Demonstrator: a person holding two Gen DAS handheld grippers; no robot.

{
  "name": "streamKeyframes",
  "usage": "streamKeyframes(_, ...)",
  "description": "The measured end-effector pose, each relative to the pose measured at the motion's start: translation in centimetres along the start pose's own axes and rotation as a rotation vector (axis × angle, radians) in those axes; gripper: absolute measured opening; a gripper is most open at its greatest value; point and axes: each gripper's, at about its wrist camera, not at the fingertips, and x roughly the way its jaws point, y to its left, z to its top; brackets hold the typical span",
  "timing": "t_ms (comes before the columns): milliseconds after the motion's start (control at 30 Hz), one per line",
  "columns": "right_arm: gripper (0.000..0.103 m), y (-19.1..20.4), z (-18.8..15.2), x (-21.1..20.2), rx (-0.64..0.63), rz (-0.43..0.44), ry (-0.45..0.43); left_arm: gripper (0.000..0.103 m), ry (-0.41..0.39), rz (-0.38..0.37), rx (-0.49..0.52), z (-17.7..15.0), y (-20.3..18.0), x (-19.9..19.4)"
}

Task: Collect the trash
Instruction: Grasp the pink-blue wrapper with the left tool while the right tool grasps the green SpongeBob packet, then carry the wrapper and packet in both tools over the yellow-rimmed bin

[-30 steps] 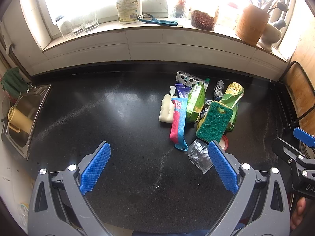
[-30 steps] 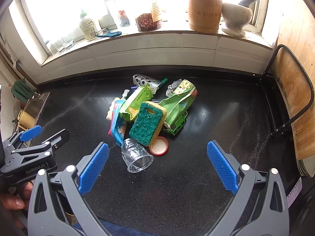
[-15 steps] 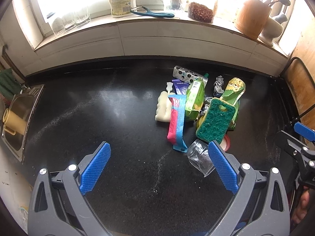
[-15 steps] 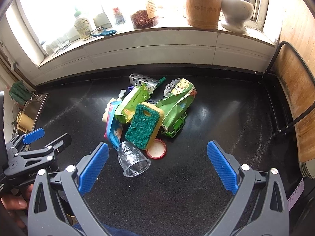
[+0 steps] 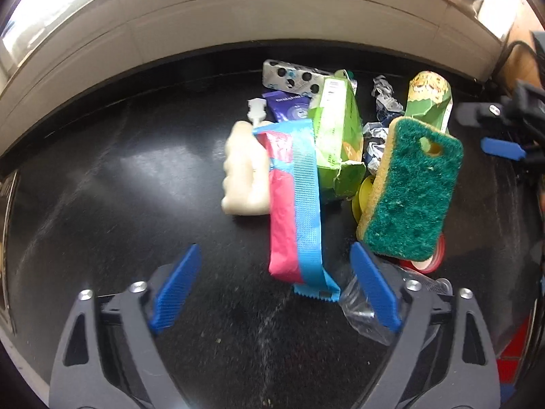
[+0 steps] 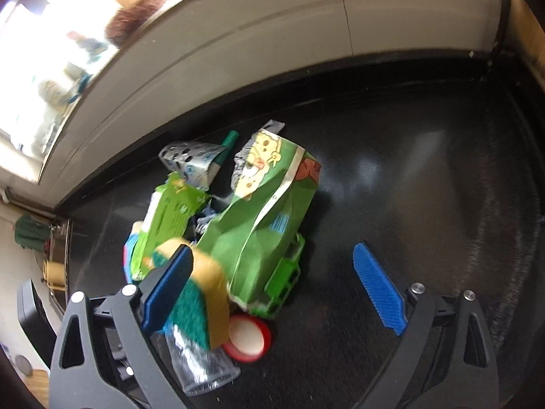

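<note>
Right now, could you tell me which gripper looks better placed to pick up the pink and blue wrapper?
Left, I'd judge. The left gripper is open with the pink and blue wrapper lying straight ahead between its fingers. The right gripper faces the green bag instead.

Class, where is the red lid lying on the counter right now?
In the right wrist view, the red lid lies on the black counter, at the near edge of the trash pile, beside the green sponge and just below the crumpled green bag.
</note>
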Motion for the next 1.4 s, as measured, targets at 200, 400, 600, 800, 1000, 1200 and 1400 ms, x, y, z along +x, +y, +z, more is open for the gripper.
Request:
streamKeyframes(200, 0.082, 0.4, 2.3, 3.7, -0.009, -0.001, 0.05, 0.051, 0.047, -0.055, -0.014, 0.6, -0.2, 2.4)
streamKeyframes(400, 0.044, 1.1, 2.4, 3.0, -0.055, 0.036, 0.032, 0.022, 0.042, -0.052, -0.031, 1.4, 0.2, 1.9)
streamKeyframes(600, 0.041, 2.5, 1.6, -1.3, -0.126, 0.067, -0.047, 0.015, -0.013, -0.032, -0.07, 1.9, 1.3, -2.0)
streamKeyframes(800, 0.041, 2.4, 0.6, -6.5, -0.148, 0.083, -0.126, 0.014, -0.056, -0.038, -0.12, 0.8, 2.5, -6.2)
streamKeyframes(1000, 0.041, 3.7, -0.9, -9.9, -0.207, 0.101, -0.151, 0.014, -0.1, -0.016, -0.169, -1.4, 4.6, -9.9)
streamKeyframes(1200, 0.041, 10.9, -4.5, -9.4, -0.369, 0.173, -0.099, 0.014, -0.135, 0.044, -0.297, -5.8, 8.5, -12.7)
streamKeyframes(1400, 0.041, 24.2, -12.1, -5.7, -0.68, 0.319, 0.054, 0.014, -0.129, 0.184, -0.529, -16.4, 16.4, -16.0)
